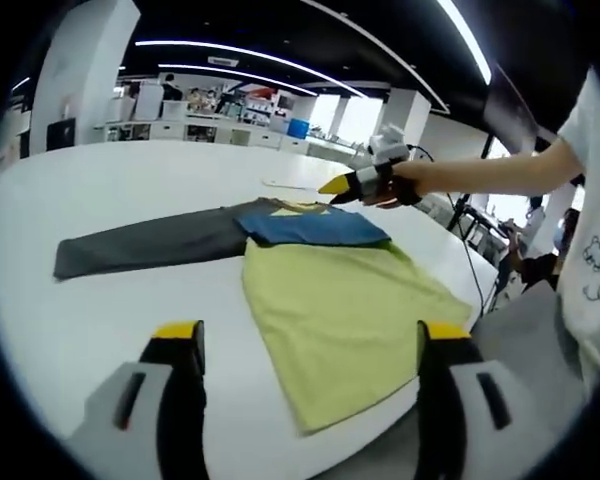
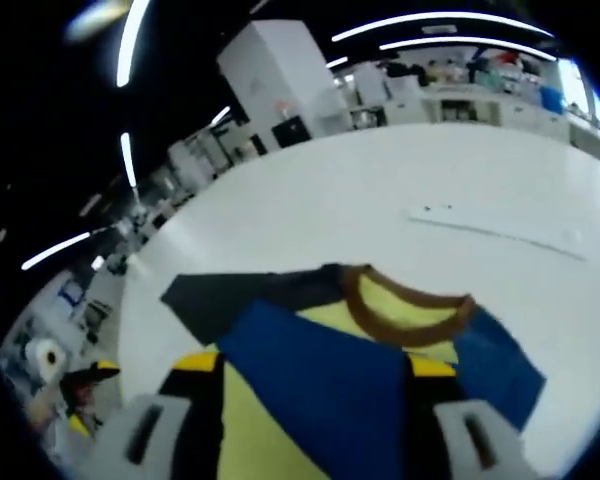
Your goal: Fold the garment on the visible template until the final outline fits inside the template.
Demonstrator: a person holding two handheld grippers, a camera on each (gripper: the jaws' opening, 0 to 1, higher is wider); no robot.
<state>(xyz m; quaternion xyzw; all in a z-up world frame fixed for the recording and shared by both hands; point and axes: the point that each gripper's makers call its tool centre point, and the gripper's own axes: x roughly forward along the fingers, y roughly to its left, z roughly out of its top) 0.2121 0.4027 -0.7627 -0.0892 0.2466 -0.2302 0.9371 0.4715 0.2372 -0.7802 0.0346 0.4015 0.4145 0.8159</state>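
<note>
No brand name or readable writing shows anywhere; the only print is a set of small dark line drawings on the person's white sleeve [image 1: 597, 250] at the right edge of your left gripper view.

The garment [image 1: 350, 300] lies flat on the white table [image 1: 130, 190]. It is soft, matte cloth: a yellow-green body, a blue band across the shoulders, one long dark grey sleeve [image 1: 150, 243] stretched out to the left, and a brown ribbed collar [image 2: 405, 310] curved like a shallow U. The body's lower hem runs toward the near table edge, and the cloth shows a few shallow creases. A thin pale strip [image 2: 500, 232] lies on the table beyond the collar (what it is I cannot tell).

Your left gripper [image 1: 305, 345] has its jaws spread wide, yellow tips apart, holding nothing; the garment lies ahead of them, between the two tips as seen from its camera.

Your right gripper [image 1: 340, 186], yellow-tipped, sits at the collar end of the garment in the left gripper view. In its own view its jaws straddle the blue shoulder cloth; whether they are pinching it I cannot tell.
</note>
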